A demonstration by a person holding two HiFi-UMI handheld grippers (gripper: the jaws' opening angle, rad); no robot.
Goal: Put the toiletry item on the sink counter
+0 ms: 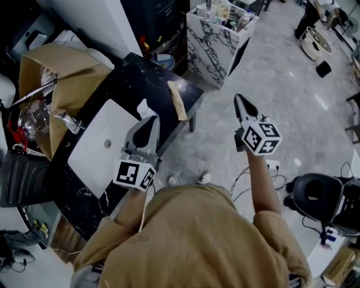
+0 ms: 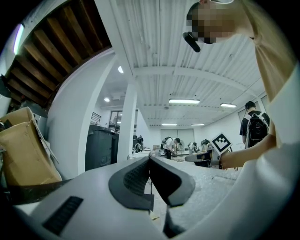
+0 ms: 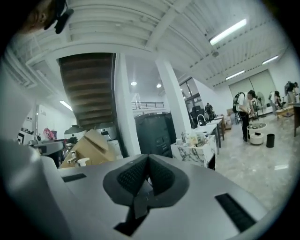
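Observation:
In the head view a black marble sink counter (image 1: 152,73) holds a white basin (image 1: 95,149) with a faucet (image 1: 67,120). A small white item (image 1: 144,107) stands on the counter just beyond my left gripper (image 1: 151,120), which hovers over the basin's right edge. The left jaws are shut with nothing between them (image 2: 149,159). A flat tan item (image 1: 178,101) lies at the counter's front edge. My right gripper (image 1: 238,99) hangs over the floor to the right of the counter, shut and empty (image 3: 148,157). A white pump bottle (image 3: 82,162) shows far off beside a cardboard box.
An open cardboard box (image 1: 56,73) sits at the counter's left end. A white marble cabinet (image 1: 211,53) with several toiletry items on top (image 1: 225,16) stands beyond the counter. A dark bin (image 1: 22,180) is at the lower left and a black stool (image 1: 315,197) at the right.

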